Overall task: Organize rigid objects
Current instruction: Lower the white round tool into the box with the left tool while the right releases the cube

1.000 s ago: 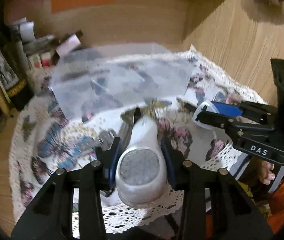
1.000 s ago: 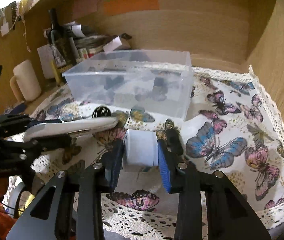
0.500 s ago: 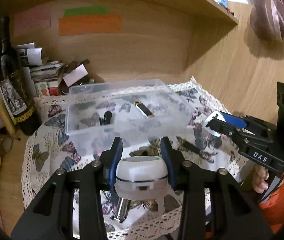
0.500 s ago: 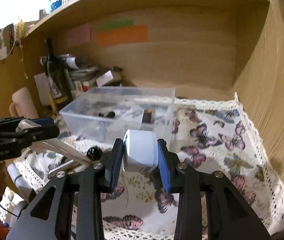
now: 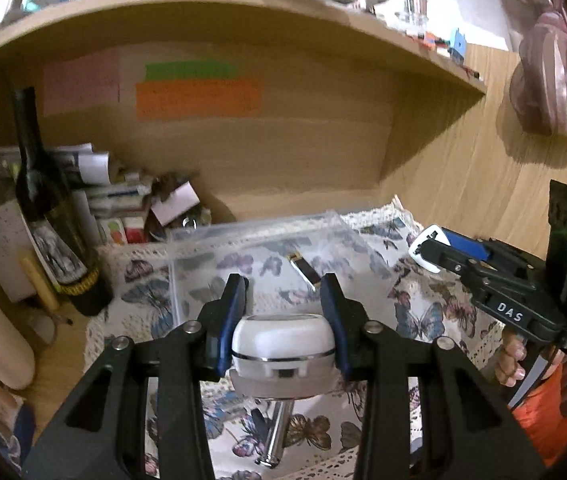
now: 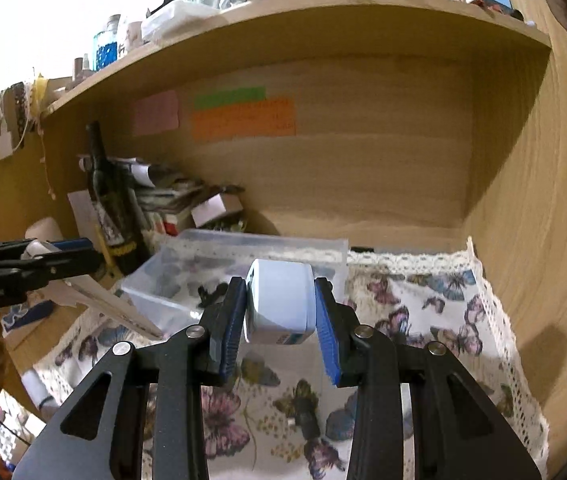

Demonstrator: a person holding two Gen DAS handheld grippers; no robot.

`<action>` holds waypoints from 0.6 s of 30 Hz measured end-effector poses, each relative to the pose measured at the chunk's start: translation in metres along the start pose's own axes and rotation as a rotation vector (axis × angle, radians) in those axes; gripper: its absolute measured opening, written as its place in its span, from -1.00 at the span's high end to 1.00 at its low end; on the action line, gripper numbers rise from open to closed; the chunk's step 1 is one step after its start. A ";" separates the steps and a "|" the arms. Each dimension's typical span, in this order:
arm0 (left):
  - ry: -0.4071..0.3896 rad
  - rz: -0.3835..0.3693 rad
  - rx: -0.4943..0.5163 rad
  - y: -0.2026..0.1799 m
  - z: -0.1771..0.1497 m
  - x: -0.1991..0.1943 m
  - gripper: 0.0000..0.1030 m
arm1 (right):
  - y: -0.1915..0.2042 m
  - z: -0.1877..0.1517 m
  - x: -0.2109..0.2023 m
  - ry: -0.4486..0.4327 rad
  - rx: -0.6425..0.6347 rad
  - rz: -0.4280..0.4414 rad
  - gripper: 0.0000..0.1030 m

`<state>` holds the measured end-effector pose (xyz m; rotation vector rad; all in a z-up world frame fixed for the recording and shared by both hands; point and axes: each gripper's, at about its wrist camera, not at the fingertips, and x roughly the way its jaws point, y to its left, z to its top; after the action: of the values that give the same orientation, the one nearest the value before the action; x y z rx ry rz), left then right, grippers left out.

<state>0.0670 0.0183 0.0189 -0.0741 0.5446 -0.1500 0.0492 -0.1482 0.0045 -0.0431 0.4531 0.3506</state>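
Now both tongs pinch their loads: left tongs (image 5: 283, 312) a white lint remover (image 5: 282, 346), right tongs (image 6: 279, 308) a pale-blue box (image 6: 279, 300); the clear plastic bin (image 5: 267, 240) lies straight ahead, below both.

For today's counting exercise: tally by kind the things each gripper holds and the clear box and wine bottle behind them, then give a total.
White handheld device in left gripper: 1
White charger block in right gripper: 1
Clear plastic box: 1
Dark wine bottle: 1
Total: 4

Wooden desk (image 6: 363, 232) under butterfly cloth (image 6: 423, 312); on cloth: clear plastic box (image 5: 187, 256); beside it wine bottle (image 5: 49, 216), papers (image 5: 95, 184)
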 end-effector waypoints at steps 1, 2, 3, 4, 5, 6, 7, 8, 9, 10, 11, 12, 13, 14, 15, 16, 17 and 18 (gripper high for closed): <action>-0.012 0.008 0.005 0.000 0.004 -0.003 0.24 | 0.000 0.004 0.001 -0.007 -0.003 -0.002 0.40; -0.024 0.018 0.009 0.001 0.009 -0.005 0.24 | 0.000 0.008 0.003 -0.012 -0.006 -0.004 0.40; -0.033 0.025 0.011 0.002 0.012 -0.005 0.24 | 0.000 0.011 0.006 -0.015 -0.009 -0.005 0.40; -0.046 0.030 0.014 0.004 0.016 -0.006 0.24 | 0.000 0.014 0.008 -0.017 -0.009 -0.005 0.40; -0.054 0.034 0.012 0.005 0.020 -0.007 0.24 | 0.000 0.017 0.012 -0.018 -0.011 -0.005 0.40; -0.058 0.036 0.008 0.007 0.023 -0.006 0.24 | 0.000 0.019 0.014 -0.017 -0.013 -0.004 0.40; -0.060 0.033 0.005 0.009 0.028 -0.002 0.24 | 0.001 0.022 0.020 -0.013 -0.016 -0.004 0.40; -0.062 0.034 0.004 0.010 0.030 0.002 0.24 | 0.001 0.023 0.023 -0.009 -0.018 -0.003 0.40; -0.066 0.041 0.010 0.011 0.032 0.008 0.24 | 0.001 0.024 0.028 0.000 -0.020 0.000 0.40; -0.068 0.042 0.021 0.011 0.034 0.014 0.24 | 0.002 0.024 0.034 0.010 -0.023 0.000 0.40; -0.071 0.046 0.034 0.011 0.034 0.022 0.24 | 0.002 0.024 0.041 0.023 -0.026 0.001 0.40; -0.070 0.050 0.041 0.012 0.034 0.031 0.24 | 0.001 0.024 0.044 0.031 -0.026 0.001 0.40; -0.062 0.051 0.047 0.011 0.034 0.039 0.24 | 0.001 0.023 0.052 0.047 -0.025 0.003 0.40; -0.045 0.049 0.049 0.012 0.034 0.050 0.24 | 0.000 0.023 0.057 0.058 -0.024 0.004 0.40; -0.031 0.043 0.047 0.013 0.034 0.058 0.24 | -0.001 0.022 0.061 0.068 -0.024 0.003 0.40; -0.010 0.032 0.044 0.014 0.034 0.070 0.24 | -0.001 0.022 0.069 0.084 -0.025 0.000 0.40; 0.008 0.023 0.038 0.016 0.034 0.082 0.24 | -0.002 0.021 0.074 0.097 -0.028 -0.003 0.40; 0.018 0.018 0.033 0.018 0.034 0.089 0.24 | -0.002 0.021 0.079 0.108 -0.031 -0.006 0.40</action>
<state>0.1622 0.0221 0.0002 -0.0358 0.5607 -0.1419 0.1251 -0.1222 -0.0110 -0.0940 0.5540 0.3505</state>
